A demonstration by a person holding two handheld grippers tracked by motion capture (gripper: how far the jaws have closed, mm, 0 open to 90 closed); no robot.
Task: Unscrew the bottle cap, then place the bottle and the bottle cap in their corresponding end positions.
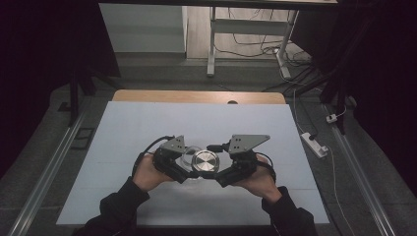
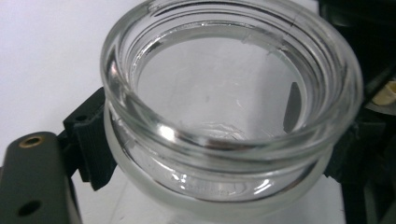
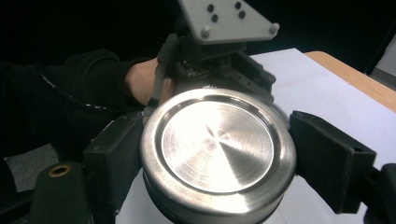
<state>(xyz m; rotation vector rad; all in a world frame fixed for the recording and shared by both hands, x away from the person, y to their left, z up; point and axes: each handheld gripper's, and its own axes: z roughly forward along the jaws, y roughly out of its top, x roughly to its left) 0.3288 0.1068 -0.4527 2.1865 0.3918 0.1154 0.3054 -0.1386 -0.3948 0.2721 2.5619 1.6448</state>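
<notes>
Left tool: my left tool [image 1: 183, 164] is clamped on the glass jar [image 2: 229, 112], its jaws pressing both sides below the rim.
Right tool: my right tool [image 1: 222, 173] grips the metal lid [image 3: 217, 151] by its edges.
Jar: I see it open-mouthed, just beside the lid, at the near middle of the table [image 1: 147, 123].
Table: white sheet on top, a bare wooden strip along the far edge.
Room: dark around the table; beyond it I see a pale desk frame [image 1: 212, 44], loose cables and a power strip [image 1: 314, 144] on grey floor.
</notes>
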